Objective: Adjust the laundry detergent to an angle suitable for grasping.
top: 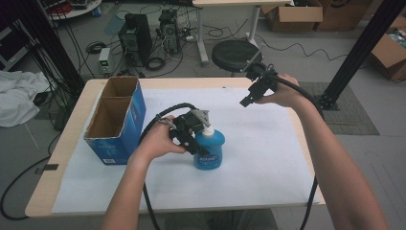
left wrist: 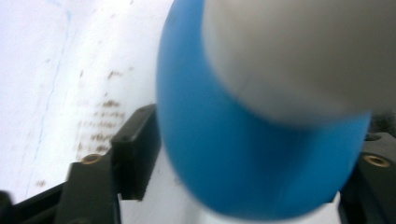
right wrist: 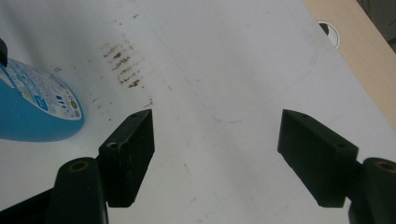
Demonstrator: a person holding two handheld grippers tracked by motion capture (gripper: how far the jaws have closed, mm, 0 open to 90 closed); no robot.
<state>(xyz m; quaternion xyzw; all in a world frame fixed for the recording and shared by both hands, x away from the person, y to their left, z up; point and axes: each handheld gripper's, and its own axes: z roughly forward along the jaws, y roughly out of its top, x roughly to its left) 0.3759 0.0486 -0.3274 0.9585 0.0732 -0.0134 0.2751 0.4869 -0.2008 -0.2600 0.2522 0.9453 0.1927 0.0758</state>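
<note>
A blue bottle [top: 209,151] with a white pump top [top: 207,130] stands upright near the middle of the white sheet [top: 258,163]. My left gripper [top: 200,146] reaches down over it from the left. In the left gripper view the blurred bottle [left wrist: 252,154] sits between the two black jaws; the left fingertip [left wrist: 135,154] lies right at its side, and I see no firm squeeze. My right gripper [top: 246,100] hangs in the air over the far right of the sheet, open [right wrist: 217,154] with nothing between its jaws. The bottle's label [right wrist: 32,107] shows at the left of the right gripper view.
An open blue cardboard box [top: 115,120] with two compartments stands at the left of the table. The wooden table edge [top: 48,182] frames the sheet. A black stool [top: 237,55] and computer cases sit on the floor beyond. Brown smudges [right wrist: 122,65] mark the sheet.
</note>
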